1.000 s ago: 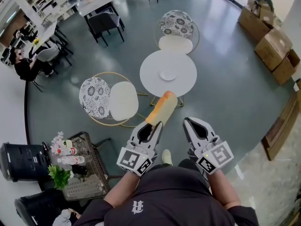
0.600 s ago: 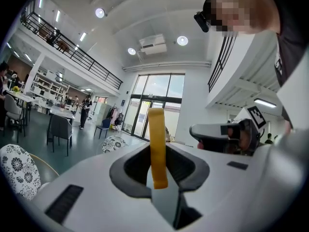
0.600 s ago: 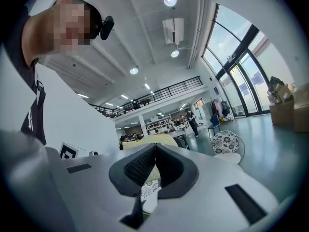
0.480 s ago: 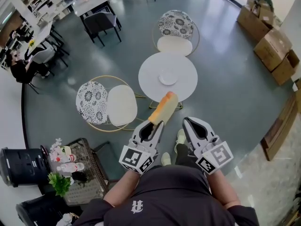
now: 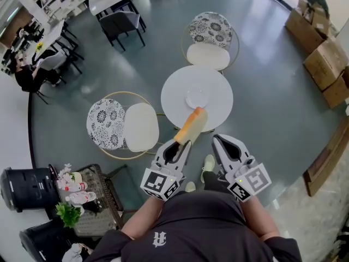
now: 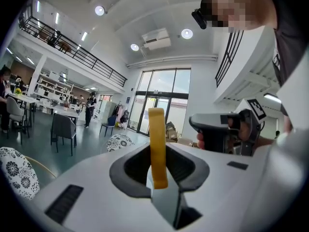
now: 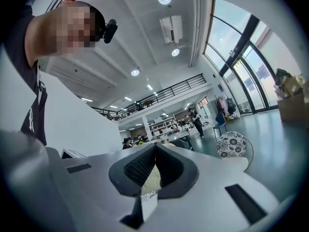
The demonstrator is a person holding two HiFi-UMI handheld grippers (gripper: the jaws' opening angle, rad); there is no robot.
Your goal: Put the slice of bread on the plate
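Carrying underway: left gripper point(image 5: 182, 143) clamps the thin tan-crusted slice of bread point(image 5: 191, 125) edge-on, near the round white table point(image 5: 174, 100). The small white plate point(image 5: 197, 97) sits bare (placement remains). Right gripper point(image 5: 218, 141) closed, empty.

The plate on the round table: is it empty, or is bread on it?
Empty. The plate shows bare white, and the slice of bread is clamped edge-up in the left gripper.
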